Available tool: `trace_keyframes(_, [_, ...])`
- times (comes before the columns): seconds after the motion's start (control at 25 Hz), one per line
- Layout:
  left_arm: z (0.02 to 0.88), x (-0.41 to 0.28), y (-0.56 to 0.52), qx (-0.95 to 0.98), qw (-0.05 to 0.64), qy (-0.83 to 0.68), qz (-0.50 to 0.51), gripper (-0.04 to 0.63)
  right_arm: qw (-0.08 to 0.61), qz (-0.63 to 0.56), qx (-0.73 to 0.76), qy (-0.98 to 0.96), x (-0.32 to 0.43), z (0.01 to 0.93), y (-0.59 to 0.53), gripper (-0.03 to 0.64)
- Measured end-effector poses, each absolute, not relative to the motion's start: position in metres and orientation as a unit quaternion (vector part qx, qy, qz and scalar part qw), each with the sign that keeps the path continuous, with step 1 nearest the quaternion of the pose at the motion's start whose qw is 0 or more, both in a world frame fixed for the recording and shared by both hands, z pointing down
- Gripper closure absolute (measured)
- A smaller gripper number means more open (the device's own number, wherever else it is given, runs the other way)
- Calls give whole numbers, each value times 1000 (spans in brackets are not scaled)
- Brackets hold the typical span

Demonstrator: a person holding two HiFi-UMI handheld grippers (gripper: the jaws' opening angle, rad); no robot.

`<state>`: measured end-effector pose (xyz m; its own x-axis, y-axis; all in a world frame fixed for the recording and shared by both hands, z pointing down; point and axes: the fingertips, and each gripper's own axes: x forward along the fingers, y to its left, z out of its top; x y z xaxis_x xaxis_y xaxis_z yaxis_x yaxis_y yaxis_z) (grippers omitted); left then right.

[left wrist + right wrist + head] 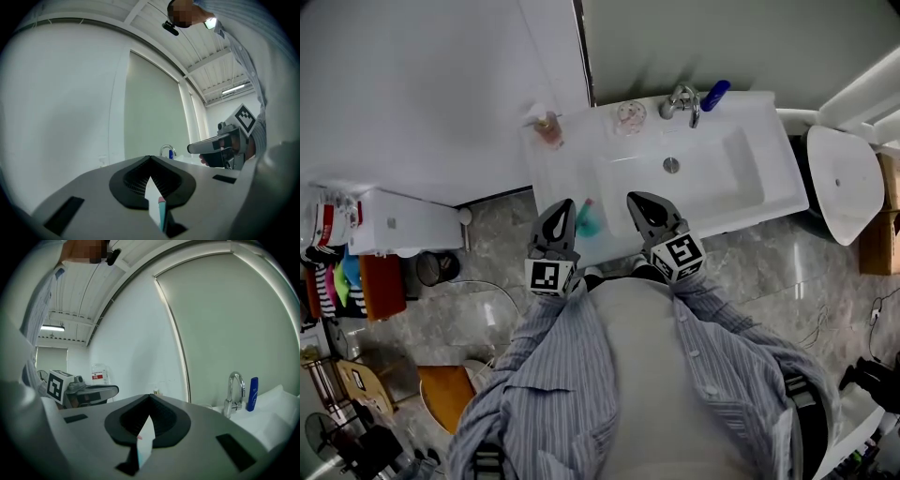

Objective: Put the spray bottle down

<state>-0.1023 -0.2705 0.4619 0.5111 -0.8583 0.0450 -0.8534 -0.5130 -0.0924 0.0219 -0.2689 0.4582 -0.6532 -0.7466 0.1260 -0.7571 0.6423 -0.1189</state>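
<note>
While empty, both grippers' (563, 208) (636, 201) jaws together.

The sink (750, 187) looks like smooth, glossy white ceramic, its faucet (680, 101) is bright polished metal, and the floor (769, 267) is shiny veined grey stone tile. The left gripper (563, 210) and right gripper (638, 204) have matt grey plastic shells with black ribbed pads (133, 180); the shirt (741, 356) is soft striped cloth

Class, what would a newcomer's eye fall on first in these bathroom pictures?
A teal spray bottle sits at the front edge of the white sink, between the left gripper and the right gripper, both with jaws together. At the back of the sink are a chrome tap and a blue bottle.
</note>
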Motion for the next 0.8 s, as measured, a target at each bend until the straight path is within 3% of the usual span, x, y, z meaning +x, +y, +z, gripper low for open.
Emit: trace_keyframes(0.8, [454, -101, -282, -872, 30, 487, -33, 594, 34, 76, 430, -899, 26, 454, -275, 603])
